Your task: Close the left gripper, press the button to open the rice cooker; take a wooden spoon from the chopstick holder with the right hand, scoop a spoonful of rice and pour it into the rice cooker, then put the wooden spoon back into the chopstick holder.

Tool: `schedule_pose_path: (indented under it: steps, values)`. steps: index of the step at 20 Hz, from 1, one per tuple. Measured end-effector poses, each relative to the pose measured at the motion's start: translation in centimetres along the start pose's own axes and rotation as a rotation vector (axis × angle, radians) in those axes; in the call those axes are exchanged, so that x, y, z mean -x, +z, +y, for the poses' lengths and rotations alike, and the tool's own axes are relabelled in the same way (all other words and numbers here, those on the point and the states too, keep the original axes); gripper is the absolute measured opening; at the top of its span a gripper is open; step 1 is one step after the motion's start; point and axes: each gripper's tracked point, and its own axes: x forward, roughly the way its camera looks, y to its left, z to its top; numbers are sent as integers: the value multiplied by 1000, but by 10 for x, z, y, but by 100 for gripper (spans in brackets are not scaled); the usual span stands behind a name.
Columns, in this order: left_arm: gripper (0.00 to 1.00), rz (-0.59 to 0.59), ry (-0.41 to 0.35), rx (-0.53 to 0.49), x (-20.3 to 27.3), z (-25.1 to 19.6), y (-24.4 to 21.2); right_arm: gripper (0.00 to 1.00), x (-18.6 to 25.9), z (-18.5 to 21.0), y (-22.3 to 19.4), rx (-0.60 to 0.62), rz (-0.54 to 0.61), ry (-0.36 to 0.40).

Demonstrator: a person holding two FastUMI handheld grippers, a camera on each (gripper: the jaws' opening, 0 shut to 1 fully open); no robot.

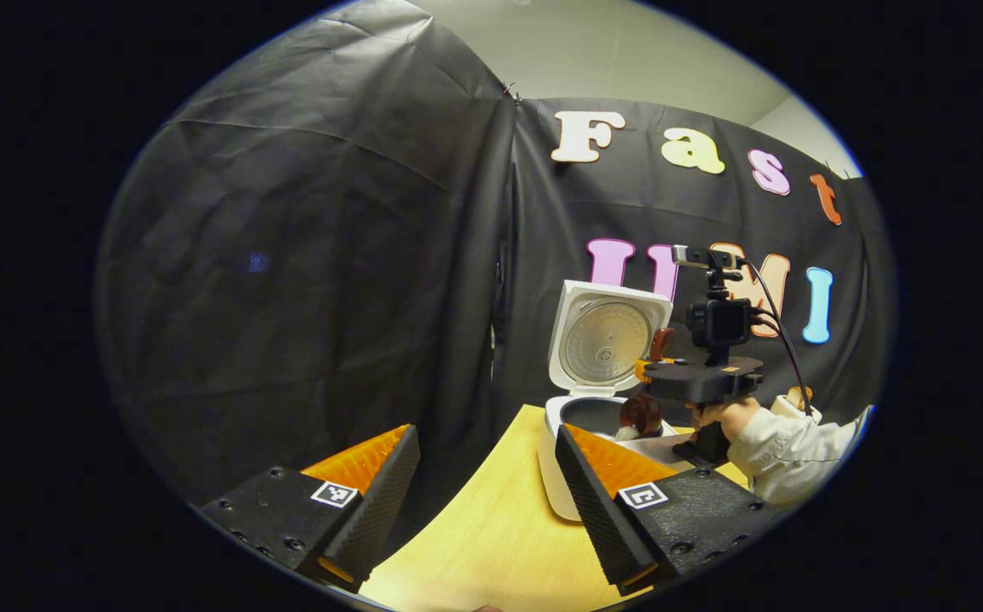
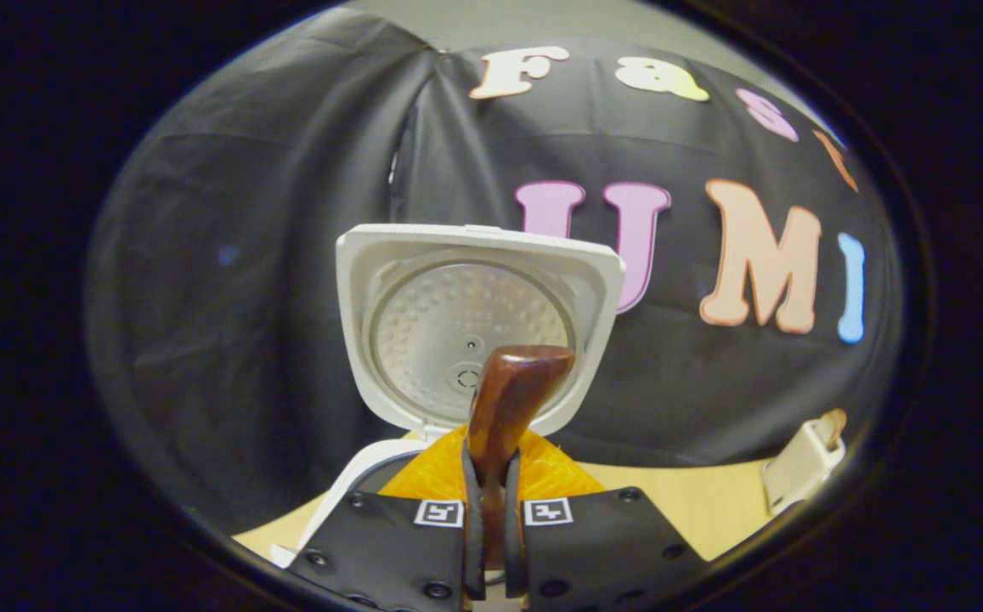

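The white rice cooker (image 1: 561, 476) stands open on the table, its lid (image 1: 606, 340) raised upright. My right gripper (image 1: 699, 378), held by a hand in a white sleeve, is shut on the wooden spoon. The spoon's bowl (image 1: 640, 416) tilts over the inner pot (image 1: 589, 415) with white rice at its lip. In the right gripper view the brown spoon handle (image 2: 508, 399) rises between the fingers of my right gripper (image 2: 491, 527), in front of the open lid (image 2: 474, 323). My left gripper (image 1: 487, 501) is open and holds nothing, low over the table's near left edge.
The wooden table (image 1: 491, 527) ends at its left edge close to my left gripper. A white chopstick holder (image 2: 801, 463) with a wooden tip sticking out stands on the table (image 2: 695, 501) to the right of the cooker. Black cloth walls stand behind.
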Motion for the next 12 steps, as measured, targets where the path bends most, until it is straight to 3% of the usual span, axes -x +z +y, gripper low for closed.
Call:
schedule_pose_path:
  steps: [7,9,12]
  values:
    - [93,-13,-13,-5,-2,-6,6,10,20,3,27,226,-142,-30]
    - [92,-17,-20,-7,-4,-8,8,10,24,3,26,121,-117,3]
    - [92,-42,-44,-23,-11,-17,19,11,33,-16,32,-140,-48,29]
